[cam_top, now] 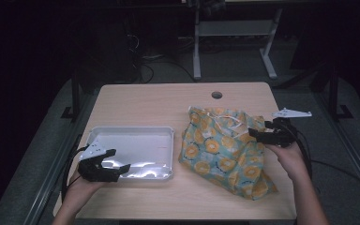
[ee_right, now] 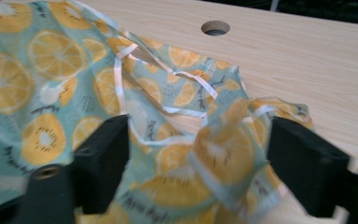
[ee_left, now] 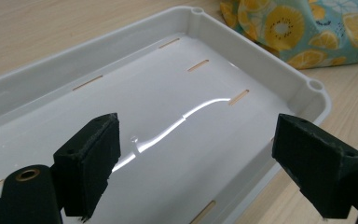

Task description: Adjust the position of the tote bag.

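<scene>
Reaching at the fruit-print cloth bag (cam_top: 225, 152) w/ the right gripper (cam_top: 258, 136), the person is working from the bag's right edge. Bag is lying crumpled on the wooden table (cam_top: 145, 101), right-centre, long axis running diagonal from far-left corner down to near-right corner. White drawstring ribbon (ee_right: 121, 84) is looping across the upper part of the fabric, near the bag's mouth at the far end.

Key relation: a raised fold of the bag (ee_right: 223, 154) is sitting btwn the right gripper's jaws in the right gripper view, jaws pointing left across the table in the high view, into the bag's right side. Jaws are standing wide, one either side of the fold; pads aren't pressing on cloth as far as the frame shows, tho the view is blurred. So open, w/ fabric in the gap, not gripped. Judging: closing here would be pinching that fold; if the jaws are drifting off toward the table side they'd be catching only the edge hem.

Left gripper (cam_top: 119, 165) is hovering over the near-left corner of the white plastic tray (cam_top: 168, 131), jaws wide, nothing btwn them but the tray floor (ee_left: 177, 140) below. Tray is lying just left of the bag, long axis left-right, a narrow strip of table btwn the two.

Right hand (cam_top: 288, 157) is the nearer one to the bag by far; left is well apart, tray in btwn.
</scene>
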`<move>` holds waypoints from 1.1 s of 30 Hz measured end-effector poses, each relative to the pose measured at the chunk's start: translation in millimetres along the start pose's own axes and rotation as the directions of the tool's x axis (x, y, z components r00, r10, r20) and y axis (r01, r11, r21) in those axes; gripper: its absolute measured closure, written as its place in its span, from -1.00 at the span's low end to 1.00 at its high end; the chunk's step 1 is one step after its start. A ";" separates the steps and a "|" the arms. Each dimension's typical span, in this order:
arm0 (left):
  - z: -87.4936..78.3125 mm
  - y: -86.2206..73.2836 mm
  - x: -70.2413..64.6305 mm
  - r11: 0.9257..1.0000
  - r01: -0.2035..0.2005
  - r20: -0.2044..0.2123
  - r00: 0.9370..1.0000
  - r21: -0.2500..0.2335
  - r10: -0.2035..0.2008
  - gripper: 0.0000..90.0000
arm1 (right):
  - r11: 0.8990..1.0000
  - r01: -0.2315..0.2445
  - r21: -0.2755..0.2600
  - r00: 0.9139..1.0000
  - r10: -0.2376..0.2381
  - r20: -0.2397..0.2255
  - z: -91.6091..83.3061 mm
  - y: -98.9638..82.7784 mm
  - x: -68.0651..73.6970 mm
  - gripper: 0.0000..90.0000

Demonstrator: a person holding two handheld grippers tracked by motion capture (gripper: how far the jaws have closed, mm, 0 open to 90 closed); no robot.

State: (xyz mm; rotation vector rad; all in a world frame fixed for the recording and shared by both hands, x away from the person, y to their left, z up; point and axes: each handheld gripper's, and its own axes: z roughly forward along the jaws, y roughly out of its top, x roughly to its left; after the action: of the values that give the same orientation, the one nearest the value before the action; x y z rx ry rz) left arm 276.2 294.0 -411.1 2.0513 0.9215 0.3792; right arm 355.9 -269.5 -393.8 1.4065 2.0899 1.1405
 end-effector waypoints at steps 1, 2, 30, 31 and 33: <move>0.0 0.0 0.0 1.000 0.000 0.000 1.000 0.000 0.000 -0.67 | 1.000 0.000 0.000 1.000 0.000 0.000 0.0 0.0 0.0 -0.44; 0.3 -0.7 0.7 1.000 0.002 -0.003 1.000 0.001 -0.002 -0.67 | 0.999 -0.002 0.035 1.000 0.002 0.010 9.3 5.1 -3.8 -0.32; 3.8 -1.5 1.1 1.000 0.004 -0.002 1.000 0.019 -0.003 -0.67 | 0.956 -0.153 0.249 0.984 0.124 0.126 88.0 -11.0 -65.7 -0.59; 3.6 -1.9 1.2 1.000 0.007 -0.001 1.000 0.015 -0.007 -0.67 | 0.960 -0.125 0.249 0.987 0.095 0.128 89.8 -13.4 -62.8 -0.50; 3.4 -2.1 0.8 1.000 0.007 -0.004 1.000 0.016 -0.007 -0.67 | 0.963 -0.108 0.248 0.988 0.077 0.131 89.8 -13.3 -60.0 -0.39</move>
State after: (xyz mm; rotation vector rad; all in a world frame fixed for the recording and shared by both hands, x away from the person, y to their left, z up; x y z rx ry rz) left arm 277.6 293.4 -414.8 2.0623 0.9369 0.3726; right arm 435.2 -288.1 -466.0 1.6610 2.1633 0.8177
